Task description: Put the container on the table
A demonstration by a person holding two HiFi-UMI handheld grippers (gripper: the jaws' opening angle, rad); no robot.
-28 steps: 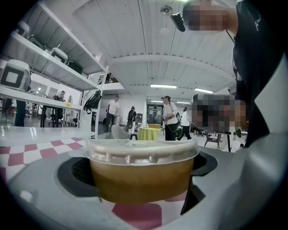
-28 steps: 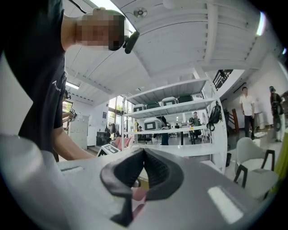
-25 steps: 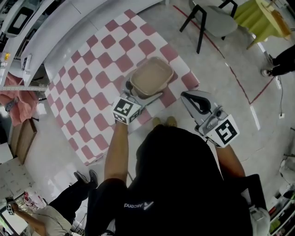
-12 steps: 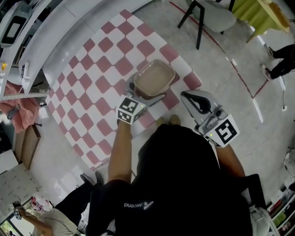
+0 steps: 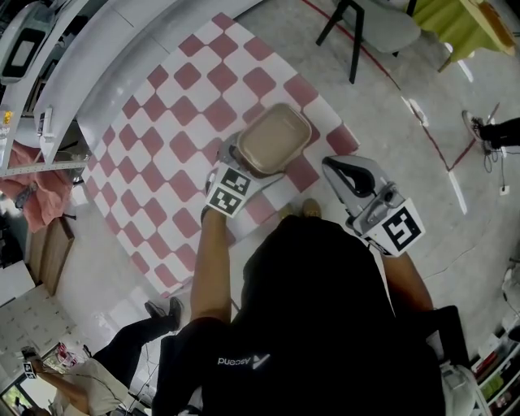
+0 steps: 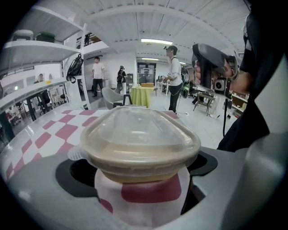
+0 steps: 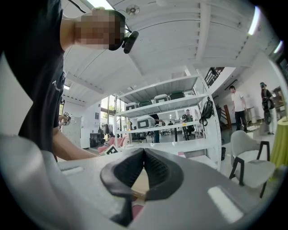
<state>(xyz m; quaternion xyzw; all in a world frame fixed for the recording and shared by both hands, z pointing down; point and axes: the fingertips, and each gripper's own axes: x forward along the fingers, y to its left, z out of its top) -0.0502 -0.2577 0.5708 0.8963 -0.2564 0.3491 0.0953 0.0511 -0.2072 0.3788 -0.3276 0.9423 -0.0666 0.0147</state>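
Note:
A beige container (image 5: 275, 140) with a clear lid sits between the jaws of my left gripper (image 5: 253, 162), which is shut on its sides. It hangs over the near right part of the pink-and-white checkered table (image 5: 179, 106). In the left gripper view the container (image 6: 139, 139) fills the middle, with checkered cloth showing under it between the jaws of the left gripper (image 6: 141, 179). My right gripper (image 5: 345, 175) is off the table's right edge, over the floor, shut and empty. In its own view the black pads of the right gripper (image 7: 144, 157) meet.
A grey chair (image 5: 374, 28) and a yellow-green covered table (image 5: 455, 24) stand on the floor beyond the table's far right corner. White shelving (image 5: 49, 49) runs along the far left. Another person's legs (image 5: 138, 341) are at the lower left, and a shoe (image 5: 475, 122) at the right.
The left gripper has carried the container a little farther and to the right over the checkered cloth. The right gripper has stayed shut in about the same place.

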